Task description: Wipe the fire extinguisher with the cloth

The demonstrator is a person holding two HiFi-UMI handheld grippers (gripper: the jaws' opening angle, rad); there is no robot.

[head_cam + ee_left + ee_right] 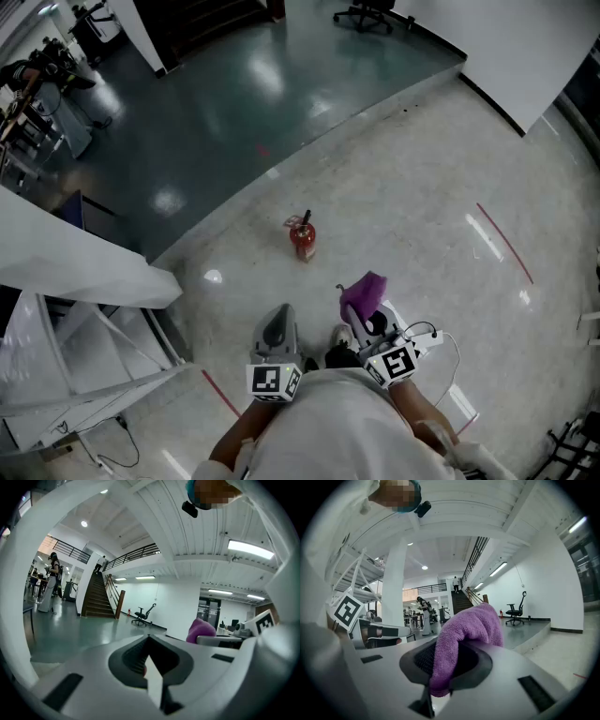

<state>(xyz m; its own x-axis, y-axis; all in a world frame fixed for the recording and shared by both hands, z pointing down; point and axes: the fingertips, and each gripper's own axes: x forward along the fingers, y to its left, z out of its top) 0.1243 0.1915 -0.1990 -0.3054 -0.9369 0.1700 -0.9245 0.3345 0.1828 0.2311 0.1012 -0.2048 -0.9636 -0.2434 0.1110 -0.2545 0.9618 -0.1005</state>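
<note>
A small red fire extinguisher (302, 238) stands upright on the pale floor, ahead of both grippers. My right gripper (367, 309) is shut on a purple cloth (363, 293), which bunches up over the jaws (465, 634). My left gripper (277, 328) is held beside it, jaws closed together with nothing between them (151, 667). In the left gripper view the cloth (201, 631) shows as a purple lump at the right. Both grippers hang well short of the extinguisher, close to the person's body.
A white slanted structure with struts (84, 309) stands at the left. The pale floor meets a dark green floor (216, 103) along a curved edge beyond the extinguisher. Red tape lines (504, 242) mark the floor. An office chair (373, 13) is far off.
</note>
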